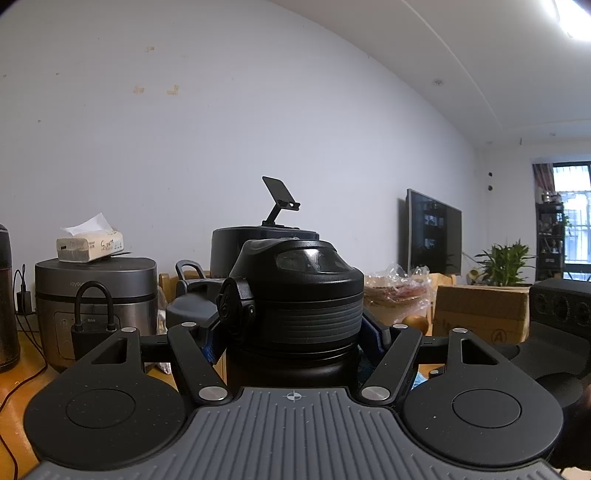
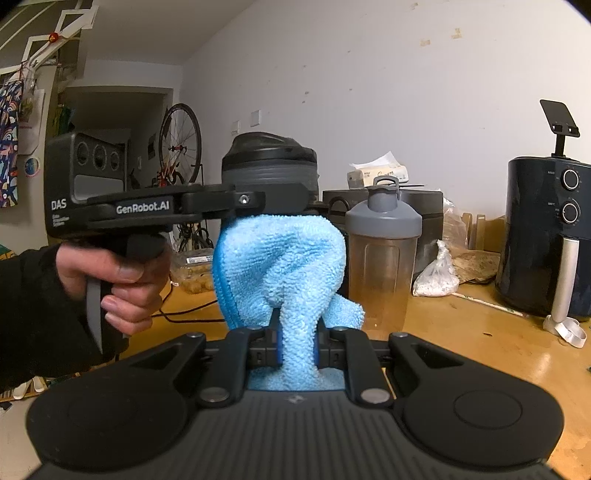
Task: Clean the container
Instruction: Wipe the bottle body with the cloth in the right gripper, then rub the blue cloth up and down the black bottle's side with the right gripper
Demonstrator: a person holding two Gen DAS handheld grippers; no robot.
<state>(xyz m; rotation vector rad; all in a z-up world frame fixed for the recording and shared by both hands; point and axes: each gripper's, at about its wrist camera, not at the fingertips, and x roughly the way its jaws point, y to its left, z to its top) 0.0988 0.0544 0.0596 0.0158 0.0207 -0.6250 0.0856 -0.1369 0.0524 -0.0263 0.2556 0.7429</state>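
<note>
Your left hand-held gripper (image 1: 291,332) clamps the black bottle (image 1: 295,295) just under its lid, ahead of the shaker (image 2: 382,254); your right hand-held gripper (image 2: 297,349) pinches the soft cloth (image 2: 280,258) against it. The bottle looks rigid and slick, so grip below the lid

Both views are sharp at centre and evenly lit by cool indoor light. In the left wrist view a ceiling light (image 1: 576,16) burns out to pure white at the top right corner, and a window (image 1: 570,218) at the far right is overexposed. The dark bottle lid (image 1: 295,273) carries a small pale reflection on its glossy top; its lower body is lost in near black. In the right wrist view the wooden table (image 2: 461,332) shows soft sheen and faint shadows. Fisheye distortion bends the walls and ceiling lines in both, and all 4 corners of each picture darken.
</note>
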